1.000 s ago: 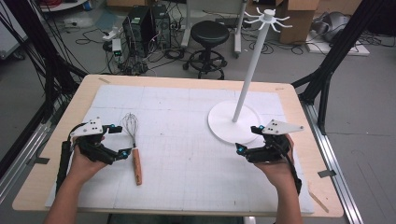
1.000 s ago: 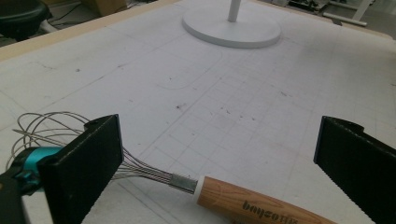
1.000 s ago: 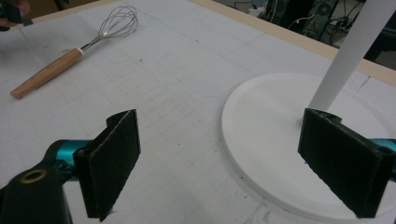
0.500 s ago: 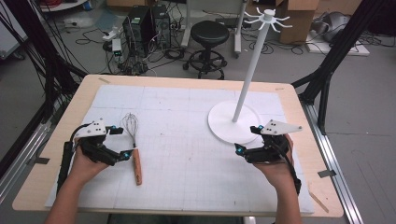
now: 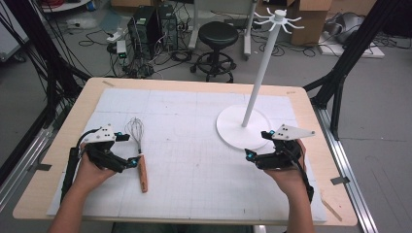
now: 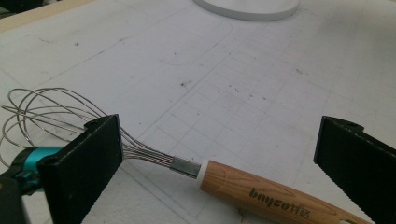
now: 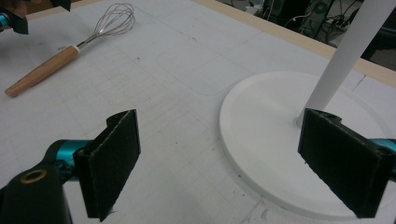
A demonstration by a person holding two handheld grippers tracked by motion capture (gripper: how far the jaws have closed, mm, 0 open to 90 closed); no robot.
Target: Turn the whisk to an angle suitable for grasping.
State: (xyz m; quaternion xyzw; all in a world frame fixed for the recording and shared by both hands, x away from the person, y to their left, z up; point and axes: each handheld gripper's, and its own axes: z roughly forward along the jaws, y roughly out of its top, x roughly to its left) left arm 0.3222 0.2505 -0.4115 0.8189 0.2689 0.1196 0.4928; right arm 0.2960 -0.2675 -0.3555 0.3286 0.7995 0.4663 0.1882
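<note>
The left gripper (image 5: 127, 149) sits at the near left of the table (image 5: 194, 85), jaws wide apart on either side of the whisk (image 5: 140, 156), touching nothing. The whisk lies flat on the white mat (image 5: 194, 145), wooden handle nearer; in the left gripper view the handle's end is cut off and one jaw hides part of the wires. At near right, the right gripper (image 5: 257, 144) is equally wide open and empty, beside the round base of the stand (image 5: 243, 127). Farther off, the stand's pole rises to its hooked top.

Wire whisk (image 6: 56, 116); matt wooden handle (image 6: 261, 191)
</note>
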